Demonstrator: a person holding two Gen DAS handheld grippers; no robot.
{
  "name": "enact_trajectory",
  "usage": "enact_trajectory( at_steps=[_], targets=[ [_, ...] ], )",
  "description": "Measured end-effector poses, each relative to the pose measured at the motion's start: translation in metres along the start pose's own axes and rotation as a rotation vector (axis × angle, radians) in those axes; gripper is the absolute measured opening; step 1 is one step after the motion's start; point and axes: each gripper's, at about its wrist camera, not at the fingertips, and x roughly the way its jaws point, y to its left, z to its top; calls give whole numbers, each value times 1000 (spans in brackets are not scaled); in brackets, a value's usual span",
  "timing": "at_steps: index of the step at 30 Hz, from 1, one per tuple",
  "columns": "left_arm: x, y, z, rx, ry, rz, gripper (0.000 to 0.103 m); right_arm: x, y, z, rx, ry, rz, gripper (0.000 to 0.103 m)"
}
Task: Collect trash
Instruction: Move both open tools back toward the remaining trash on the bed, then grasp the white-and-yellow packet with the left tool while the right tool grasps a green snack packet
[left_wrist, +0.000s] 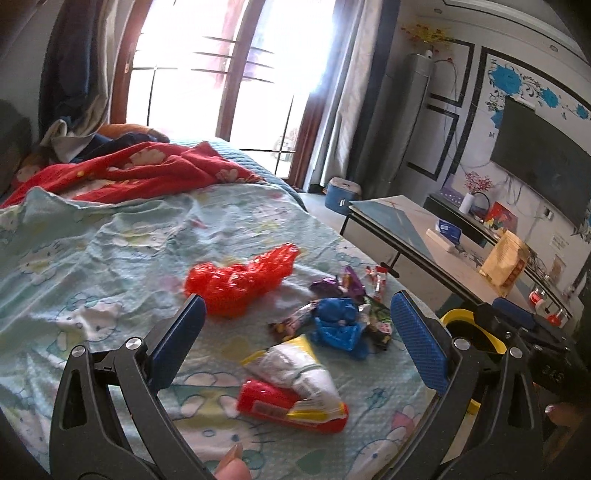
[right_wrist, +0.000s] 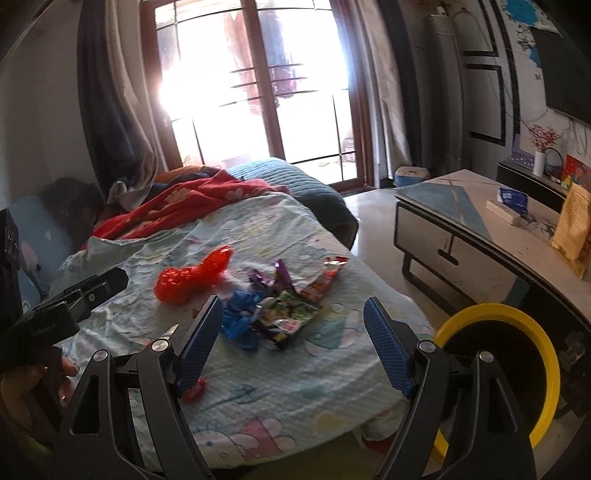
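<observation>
Trash lies on the light blue cartoon bedsheet (left_wrist: 92, 266). A crumpled red plastic bag (left_wrist: 240, 277) sits farthest, with blue wrappers (left_wrist: 338, 321) and purple and green snack packets (left_wrist: 373, 306) to its right. Nearest is a white, yellow and red packet (left_wrist: 299, 384). My left gripper (left_wrist: 299, 332) stands open above this packet, gripping nothing. In the right wrist view the red bag (right_wrist: 192, 277), blue wrappers (right_wrist: 240, 317) and green packet (right_wrist: 291, 314) lie ahead of my open, empty right gripper (right_wrist: 291, 332). A yellow-rimmed bin (right_wrist: 495, 373) stands on the floor to the right of the bed.
A red blanket (left_wrist: 147, 170) and clothes are heaped at the far end of the bed. A low table (right_wrist: 480, 236) with a paper bag (right_wrist: 572, 229) stands to the right, past a strip of floor. Glass doors (right_wrist: 258, 92) glare behind.
</observation>
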Motion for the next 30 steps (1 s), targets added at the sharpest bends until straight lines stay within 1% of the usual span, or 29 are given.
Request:
enact_trajectory(
  at_steps=[6, 10, 14, 15, 17, 21, 26, 29, 30],
  targets=[
    [-2, 13, -2, 13, 24, 8, 92, 18, 19, 7, -44, 9, 15, 76],
    [-3, 18, -9, 25, 48, 5, 91, 39, 17, 12, -20, 31, 5, 76],
    [0, 14, -21, 52, 93, -38, 79, 61, 4, 9, 42, 71, -19, 75],
    [1, 11, -24, 57, 105, -51, 78, 66, -1, 7, 58, 83, -25, 73],
    [5, 3, -30, 71, 132, -82, 70, 74, -6, 4, 70, 107, -34, 69],
    [15, -8, -38, 102, 170, -114, 64, 89, -15, -5, 90, 151, -38, 63],
    [24, -15, -45, 130, 199, -102, 61, 110, -18, -13, 117, 207, -22, 56],
    [33, -18, -50, 145, 228, -91, 60, 127, -21, -19, 162, 258, 5, 49],
    [34, -18, -52, 147, 236, -90, 59, 131, -21, -21, 174, 272, 13, 45]
  ],
)
